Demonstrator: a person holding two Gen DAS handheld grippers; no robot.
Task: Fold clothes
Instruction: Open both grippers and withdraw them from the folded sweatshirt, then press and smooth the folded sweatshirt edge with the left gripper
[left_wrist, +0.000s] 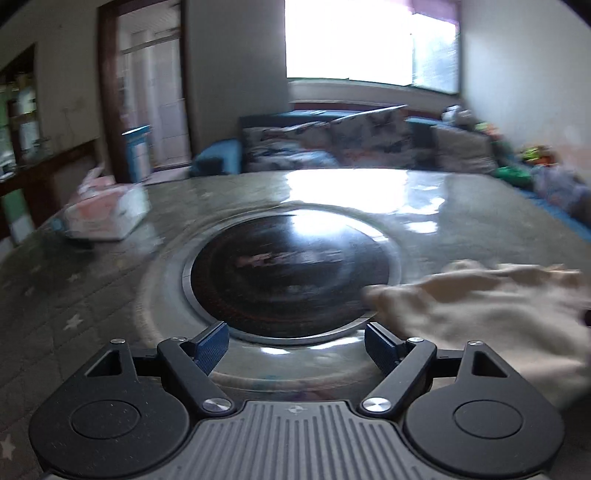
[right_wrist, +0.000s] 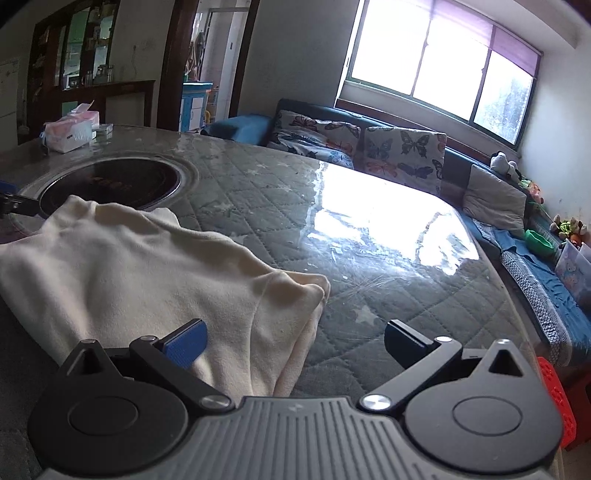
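Cream garment (right_wrist: 147, 273) folded on worktop (right_wrist: 369, 236), under right hand-held gripper (right_wrist: 295, 341) | both hand-held grippers spread, empty | left hand-held gripper (left_wrist: 297, 347) beside it

Home living room: butterfly-cushioned sofa (right_wrist: 369, 147), window (right_wrist: 439, 70), tissue box (right_wrist: 70, 133) on table (right_wrist: 258, 206).

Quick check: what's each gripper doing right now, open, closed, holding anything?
Left gripper: open, holding nothing, above the round black burner.
Right gripper: open, holding nothing, over the cream garment.
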